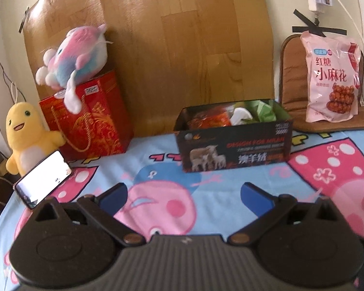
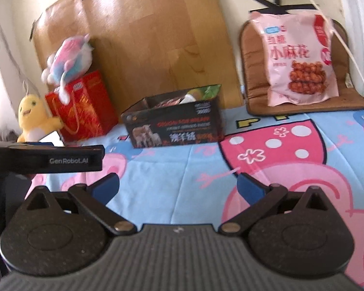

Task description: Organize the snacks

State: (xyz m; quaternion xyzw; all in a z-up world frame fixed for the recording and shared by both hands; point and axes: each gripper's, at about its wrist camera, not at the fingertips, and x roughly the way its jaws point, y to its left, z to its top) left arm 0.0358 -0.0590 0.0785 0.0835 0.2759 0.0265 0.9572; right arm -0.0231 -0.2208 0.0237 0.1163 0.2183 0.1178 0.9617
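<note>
- Left gripper (image 1: 183,195) sits nearest the left wrist camera, blue-tipped fingers (image 1: 115,197) spread wide, nothing between them, hovering over the cartoon-pig bedsheet (image 1: 157,155).
- Right gripper (image 2: 178,185) is likewise spread wide and empty above the same sheet; the left gripper's black body marked "GenRobot.AI" shows at the left edge of the right wrist view.
- Black cardboard box (image 1: 233,150) with sheep picture stands on the sheet ahead of both grippers, open-topped, holding snack packets: an orange-red packet (image 1: 210,120), something white and a green packet (image 1: 260,111).
- Pink snack bag (image 1: 332,77) with fried dough twists printed on it stands well right of the box, leaning upright on a brown cushion (image 1: 293,82) against the wall; not in the box.
- Red gift bag (image 1: 89,121) stands left of the box, with a pink-blue plush toy (image 1: 72,58) perched on top.
- Yellow plush toy (image 1: 26,135) sits just beside the red bag's left side.
- Phone (image 1: 43,179), screen lit, lies on the sheet in front of the yellow plush.
- Wood-pattern board (image 1: 182,48) is taped to the wall behind the box and red bag.
</note>
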